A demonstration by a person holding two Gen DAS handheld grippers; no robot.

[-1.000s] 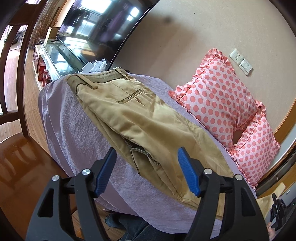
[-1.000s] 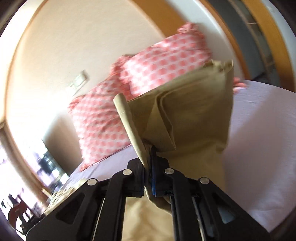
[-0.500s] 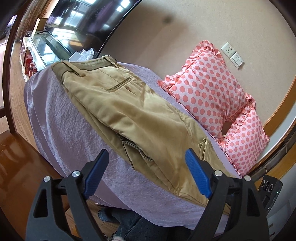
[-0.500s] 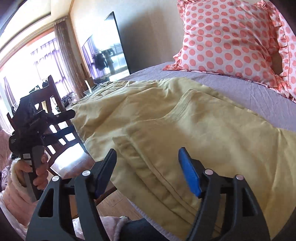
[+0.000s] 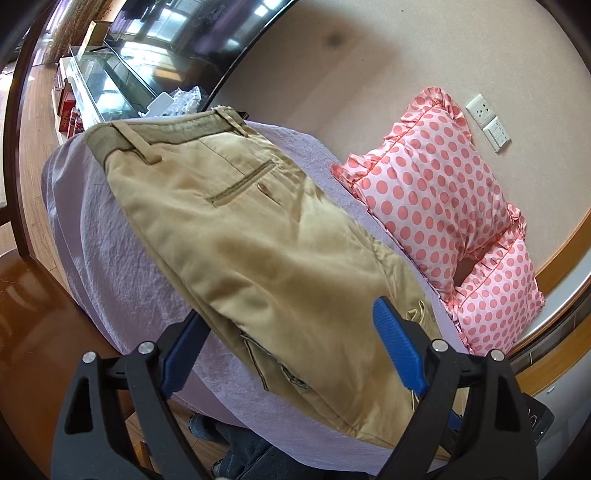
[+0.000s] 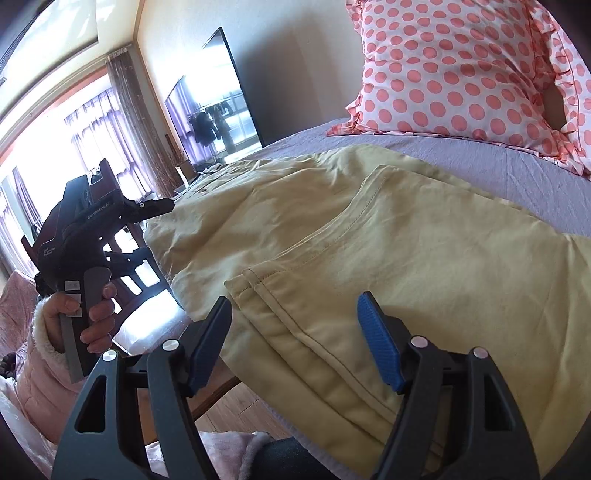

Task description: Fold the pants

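Tan khaki pants [image 5: 258, 240] lie folded on a lilac-covered bed [image 5: 122, 258], waistband at the far end, legs doubled over near me. My left gripper [image 5: 291, 343] is open and empty just above the pants' near part. My right gripper [image 6: 295, 336] is open and empty, over the folded hem edge of the pants [image 6: 369, 240]. The left gripper also shows in the right wrist view [image 6: 147, 210], held in a hand at the bed's left edge.
Two pink polka-dot pillows [image 5: 436, 192] lean on the wall at the bed's far side. A TV [image 5: 177, 26] and glass cabinet [image 5: 103, 81] stand beyond the bed's end. A dark wooden chair [image 6: 129, 258] and wood floor [image 5: 33, 314] lie beside the bed.
My right gripper let go of the pant legs and opened, the legs now lying folded on the bed. My left gripper stayed open and moved closer over the pants.
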